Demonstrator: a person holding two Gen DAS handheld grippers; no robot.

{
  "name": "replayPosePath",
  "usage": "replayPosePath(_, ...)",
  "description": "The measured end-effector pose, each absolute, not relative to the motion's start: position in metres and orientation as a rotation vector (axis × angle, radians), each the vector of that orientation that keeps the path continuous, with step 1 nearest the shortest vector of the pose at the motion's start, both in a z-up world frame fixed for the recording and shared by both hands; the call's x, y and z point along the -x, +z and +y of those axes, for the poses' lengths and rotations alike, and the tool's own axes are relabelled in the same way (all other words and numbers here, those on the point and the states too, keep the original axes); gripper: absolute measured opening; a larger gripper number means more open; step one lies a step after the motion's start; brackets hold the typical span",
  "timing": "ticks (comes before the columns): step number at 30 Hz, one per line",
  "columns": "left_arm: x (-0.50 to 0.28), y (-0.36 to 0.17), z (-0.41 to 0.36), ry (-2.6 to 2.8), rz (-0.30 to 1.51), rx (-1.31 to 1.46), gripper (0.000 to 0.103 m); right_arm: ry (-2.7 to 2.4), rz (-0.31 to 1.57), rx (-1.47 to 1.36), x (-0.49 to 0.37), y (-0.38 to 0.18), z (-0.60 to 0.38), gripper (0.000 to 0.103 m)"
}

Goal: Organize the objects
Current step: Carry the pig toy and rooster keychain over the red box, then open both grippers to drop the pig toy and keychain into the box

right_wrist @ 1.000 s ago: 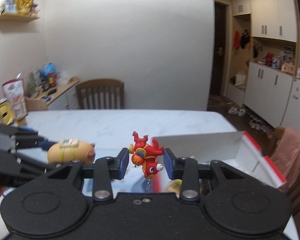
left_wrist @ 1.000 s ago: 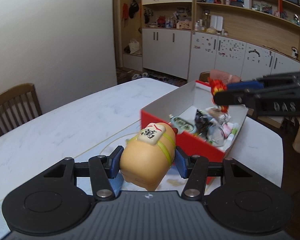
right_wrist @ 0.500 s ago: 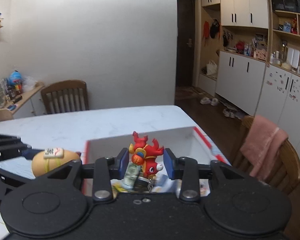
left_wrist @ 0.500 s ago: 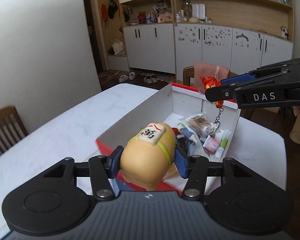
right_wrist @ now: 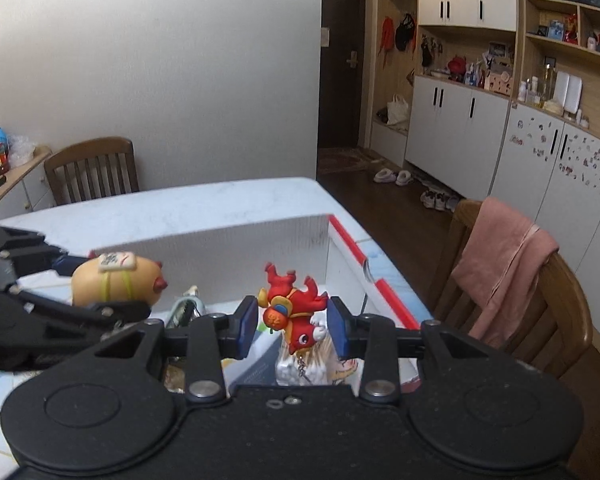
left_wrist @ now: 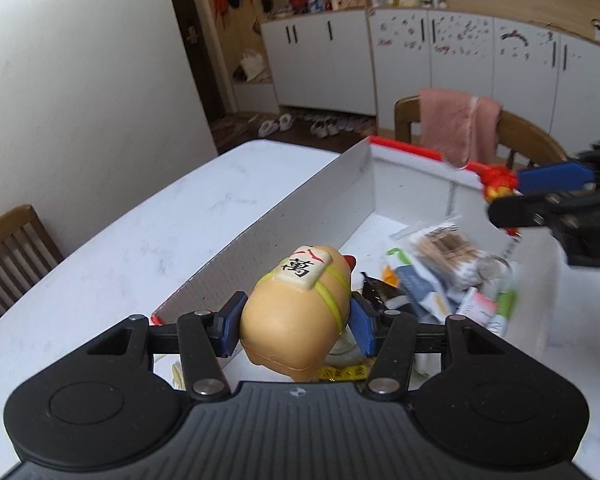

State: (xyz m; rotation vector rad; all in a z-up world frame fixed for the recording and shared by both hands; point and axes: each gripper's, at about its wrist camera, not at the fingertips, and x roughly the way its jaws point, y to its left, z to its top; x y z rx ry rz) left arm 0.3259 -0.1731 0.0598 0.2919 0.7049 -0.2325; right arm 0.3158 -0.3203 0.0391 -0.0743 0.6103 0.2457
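Note:
My left gripper [left_wrist: 297,322] is shut on a tan pig-shaped toy [left_wrist: 296,308] with a mahjong tile on its back, held over the near end of the red and white box [left_wrist: 300,216]. The toy also shows in the right wrist view [right_wrist: 114,282]. My right gripper [right_wrist: 292,322] is shut on a red figurine keychain [right_wrist: 294,312], upside down, above the box's far end [right_wrist: 220,248]. Its chain hangs down over a pack of cotton swabs [right_wrist: 300,372]. The figurine shows in the left wrist view [left_wrist: 498,180] at the right.
The box holds several small items: a toothpick pack [left_wrist: 444,246], tubes and packets [left_wrist: 476,304]. It sits on a white marble table [left_wrist: 120,256]. A wooden chair with a pink towel [right_wrist: 504,264] stands just beyond the table. Another chair [right_wrist: 90,170] is at the far side.
Both grippers moved forward over the box with their toys still held. The box now lies directly below both of them.

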Motion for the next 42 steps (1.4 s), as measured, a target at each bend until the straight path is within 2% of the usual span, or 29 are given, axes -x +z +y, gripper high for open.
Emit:
replayPosePath(18,-0.368,0.030,-0.182,-0.182,0.861,-0.306,0.054,0.284,0.702,0.094,-0.333,0.001,-0.313,0.039)
replayPosePath(20,-0.368,0.030,-0.181,-0.180,0.871,-0.302,0.057,0.288,0.704,0.097,-0.334,0.000,-0.313,0.040)
replayPosePath(21,-0.369,0.030,-0.181,-0.176,0.878,-0.300,0.058,0.289,0.703,0.097,-0.333,0.000,-0.312,0.042)
replayPosePath(23,-0.367,0.031,-0.180,-0.171,0.876,-0.298,0.067,0.291,0.699,0.094,-0.331,-0.001,-0.312,0.050)
replayPosePath(25,-0.364,0.032,-0.180,-0.175,0.862,-0.288,0.071,0.290,0.686,0.090,-0.329,0.000,-0.314,0.062)
replayPosePath(38,-0.327,0.056,-0.179,-0.224,0.767,-0.272,0.072,0.291,0.667,0.072,-0.311,0.012,-0.318,0.064)
replayPosePath(42,-0.312,0.066,-0.174,-0.234,0.740,-0.248,0.072,0.300,0.656,0.071,-0.301,0.018,-0.318,0.068)
